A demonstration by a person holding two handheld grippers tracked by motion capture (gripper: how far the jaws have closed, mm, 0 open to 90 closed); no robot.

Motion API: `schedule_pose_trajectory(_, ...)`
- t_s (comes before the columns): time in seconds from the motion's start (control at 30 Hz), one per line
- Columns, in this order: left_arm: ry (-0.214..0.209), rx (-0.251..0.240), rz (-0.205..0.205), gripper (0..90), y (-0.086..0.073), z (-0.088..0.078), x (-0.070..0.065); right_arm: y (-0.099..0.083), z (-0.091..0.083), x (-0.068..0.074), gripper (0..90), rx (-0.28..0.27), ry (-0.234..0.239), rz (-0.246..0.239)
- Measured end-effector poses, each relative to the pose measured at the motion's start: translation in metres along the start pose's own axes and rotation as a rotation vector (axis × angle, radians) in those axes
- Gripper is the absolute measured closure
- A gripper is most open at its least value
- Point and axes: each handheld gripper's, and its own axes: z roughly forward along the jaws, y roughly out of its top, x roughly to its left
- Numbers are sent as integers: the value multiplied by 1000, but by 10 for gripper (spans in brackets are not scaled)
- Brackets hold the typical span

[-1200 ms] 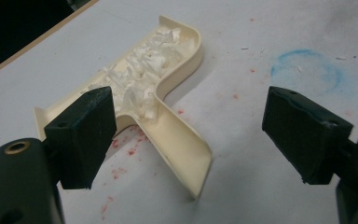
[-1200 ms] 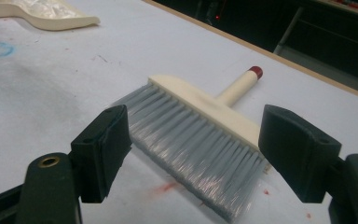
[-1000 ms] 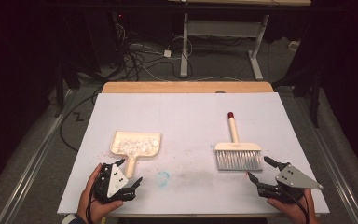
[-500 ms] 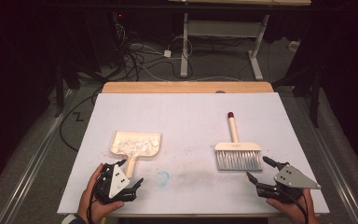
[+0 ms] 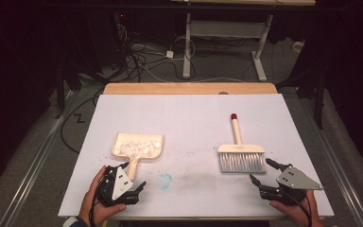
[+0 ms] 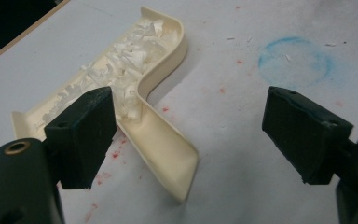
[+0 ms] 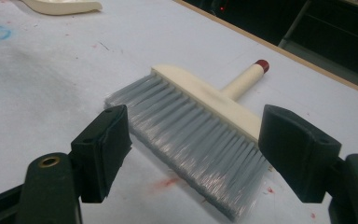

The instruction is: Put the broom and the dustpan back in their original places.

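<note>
A cream plastic dustpan (image 5: 137,146) filled with white shreds (image 5: 136,147) is lying at the table's (image 5: 189,118) left front, a cream hand brush with grey bristles (image 5: 241,155) at the right front. Both are being judged light and stiff, best taken by their handles. The left tongs (image 5: 131,176) and right tongs (image 5: 260,171) are being held wide open, gripping nothing. The brush handle is being partly hidden behind its head in the right gripper view.

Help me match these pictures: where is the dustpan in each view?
High view: dustpan left of centre, by the left claw.
Left gripper view: upper left.
Right gripper view: a sliver at the top left edge.
Shared landmark: blue ring stain on the table.
</note>
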Motion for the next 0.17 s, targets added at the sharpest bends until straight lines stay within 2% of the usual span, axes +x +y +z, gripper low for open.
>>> schedule_pose_trajectory(0.17,5,-3,-1,169,2,1,-1,-1,0,-3,268,6,-9,15)
